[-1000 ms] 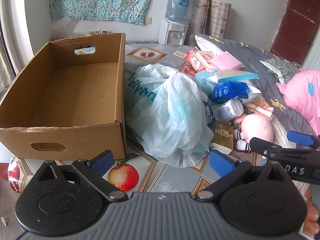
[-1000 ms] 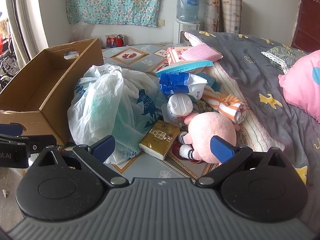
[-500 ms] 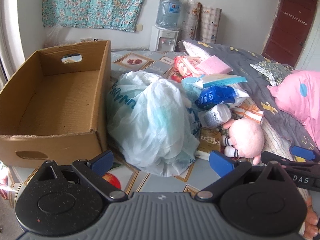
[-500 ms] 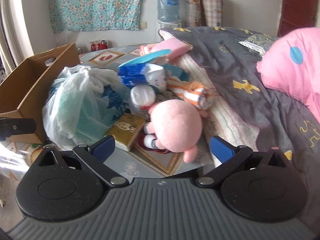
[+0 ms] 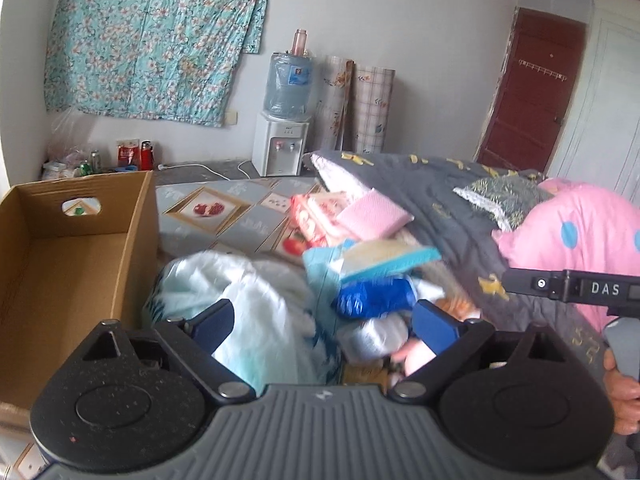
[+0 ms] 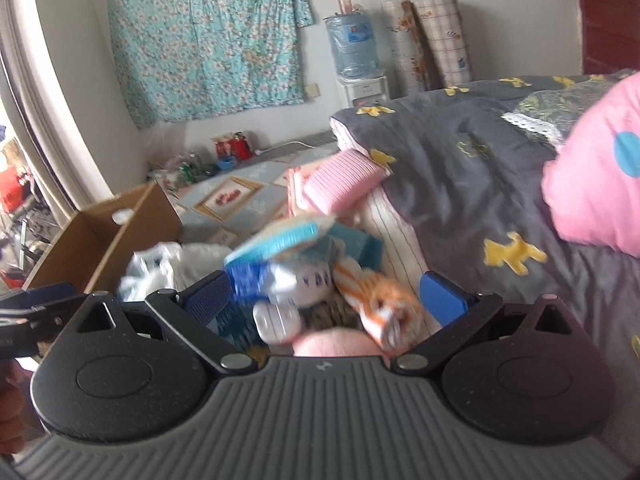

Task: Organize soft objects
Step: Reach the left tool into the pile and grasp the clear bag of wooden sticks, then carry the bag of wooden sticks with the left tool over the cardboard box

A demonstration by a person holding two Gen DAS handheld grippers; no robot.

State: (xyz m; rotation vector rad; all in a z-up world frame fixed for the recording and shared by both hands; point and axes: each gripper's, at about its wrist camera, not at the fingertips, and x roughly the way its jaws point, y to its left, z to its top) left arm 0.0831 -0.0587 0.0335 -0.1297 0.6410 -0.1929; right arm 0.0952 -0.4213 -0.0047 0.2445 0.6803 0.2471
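Note:
A heap of soft things lies on the patterned tablecloth: a white plastic bag (image 5: 256, 308), a blue pack (image 5: 372, 300), a teal pack (image 5: 384, 258), a pink folded cloth (image 5: 372, 216) and a pink plush (image 5: 416, 356). An orange striped plush (image 6: 380, 296) shows in the right wrist view. My left gripper (image 5: 324, 320) hovers over the bag and packs; its jaws are closing a little and press on nothing. My right gripper (image 6: 326, 296) is open above the packs and the striped plush, holding nothing. The heap is blurred by motion.
An open cardboard box (image 5: 80, 280) stands left of the heap. A grey quilt (image 6: 460, 184) and a pink dotted pillow (image 5: 580, 236) lie on the right. One finger of the right gripper (image 5: 568, 288) crosses the left wrist view. A water dispenser (image 5: 284, 148) stands at the back wall.
Both grippers have risen and moved forward toward the heap, which now sits low between the fingers. The right view swung right toward the quilt. The left jaws stand slightly narrower.

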